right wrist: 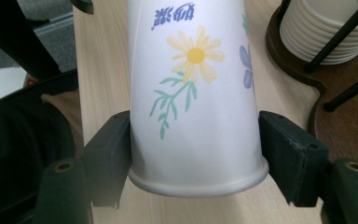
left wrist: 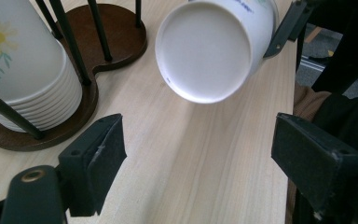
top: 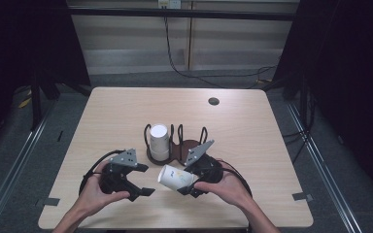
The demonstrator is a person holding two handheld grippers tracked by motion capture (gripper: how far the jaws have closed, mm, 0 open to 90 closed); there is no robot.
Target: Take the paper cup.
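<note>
From the high view we see the paper cup (top: 175, 177) held on its side above the near part of the table (top: 126, 111), clamped near its rim by the right gripper (top: 190, 180) with its base pointing toward the left gripper (top: 144, 180). That sideways hold looks deliberate to us: it presents the closed end to the other hand. Behind both stands the cup holder (top: 190, 148), a dark wooden base with wire posts, whose left bay carries a stack of cups (top: 158, 141) set upside down (the right bay looks empty).

In the left gripper view we look between our own two jaws, which stand wide apart with nothing between them. The cup's round white base (left wrist: 206, 51) hangs just ahead, above the wood and well short of the pads. The stack (left wrist: 25, 70) sits at the left inside its wire posts.

In the right gripper view the jaws press on opposite sides of the cup (right wrist: 196, 102) just above its rolled rim, closed as far as the wall lets them. A yellow flower print faces us, and the holder's base (right wrist: 340, 126) lies at the right. We judge the hold firm enough for a handover or for setting the cup on the stack.
</note>
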